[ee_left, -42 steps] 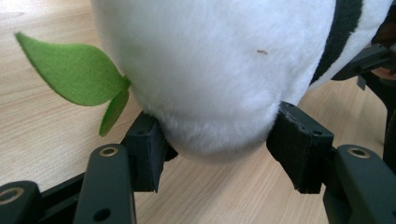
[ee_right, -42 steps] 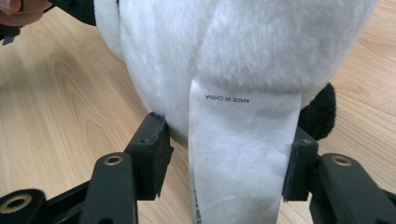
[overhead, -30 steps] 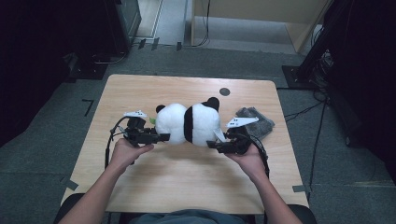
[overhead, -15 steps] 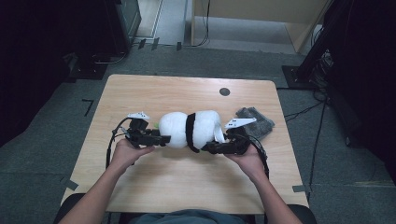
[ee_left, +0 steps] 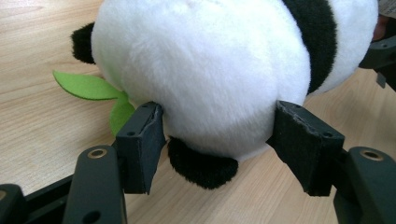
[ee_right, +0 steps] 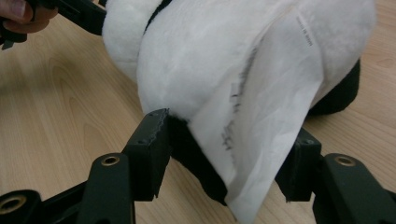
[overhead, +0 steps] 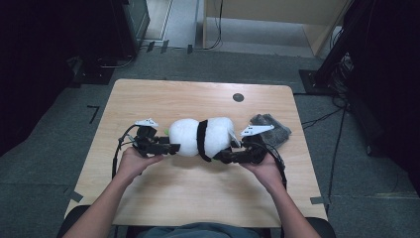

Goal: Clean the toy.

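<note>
A black-and-white panda plush [overhead: 203, 136] lies on its side on the wooden table [overhead: 198, 198], held between both grippers. My left gripper [overhead: 171, 148] grips its white head end [ee_left: 210, 70]. Both pads [ee_left: 140, 135] touch the fur, and the jaws have just been opening a little. A green felt leaf [ee_left: 88, 86] sticks out by the left pad. My right gripper [overhead: 223, 156] holds the body end [ee_right: 196, 60]. One pad [ee_right: 154, 140] presses on the plush, and the white paper tag [ee_right: 275, 116] partly hides the other.
A dark grey crumpled cloth [overhead: 271, 126] lies at the table's right edge, just behind my right hand. A round black grommet [overhead: 238, 97] sits in the tabletop farther back. Dark equipment and cables stand on the floor around the table.
The plush has rolled between the grippers. Its black ears and limbs faced up before; now the white back and a single black band face up. Both hands stayed in place.
</note>
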Tool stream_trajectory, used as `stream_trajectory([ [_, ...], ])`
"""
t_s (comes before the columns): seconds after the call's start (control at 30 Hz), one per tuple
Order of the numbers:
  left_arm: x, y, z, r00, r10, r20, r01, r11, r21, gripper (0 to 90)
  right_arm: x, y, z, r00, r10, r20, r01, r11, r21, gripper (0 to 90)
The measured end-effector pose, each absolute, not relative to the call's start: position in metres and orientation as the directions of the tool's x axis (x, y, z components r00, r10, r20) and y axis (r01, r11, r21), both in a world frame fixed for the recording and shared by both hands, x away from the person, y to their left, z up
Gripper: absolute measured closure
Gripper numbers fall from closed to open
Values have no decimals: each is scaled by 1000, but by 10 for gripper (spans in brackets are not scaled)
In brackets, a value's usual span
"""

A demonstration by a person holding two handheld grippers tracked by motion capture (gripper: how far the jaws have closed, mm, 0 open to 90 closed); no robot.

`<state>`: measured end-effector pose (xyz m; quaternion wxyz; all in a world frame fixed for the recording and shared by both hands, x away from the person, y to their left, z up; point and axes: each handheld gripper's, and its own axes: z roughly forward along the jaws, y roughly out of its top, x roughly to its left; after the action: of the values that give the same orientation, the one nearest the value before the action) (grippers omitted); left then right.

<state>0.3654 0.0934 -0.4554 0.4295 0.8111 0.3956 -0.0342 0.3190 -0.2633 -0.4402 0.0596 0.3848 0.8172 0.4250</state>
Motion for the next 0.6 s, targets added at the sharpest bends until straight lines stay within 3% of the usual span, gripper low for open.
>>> stream_trajectory([
  [0.13, 364, 93, -454, 698, 620, -358, 650, -341, 679, 339, 319, -269, -437, -696, 683, 223, 563, 326, 759, 447],
  [0.6, 367, 98, -447, 698, 624, -351, 639, -320, 700, 338, 327, -296, -424, -656, 733, 182, 528, 273, 804, 418],
])
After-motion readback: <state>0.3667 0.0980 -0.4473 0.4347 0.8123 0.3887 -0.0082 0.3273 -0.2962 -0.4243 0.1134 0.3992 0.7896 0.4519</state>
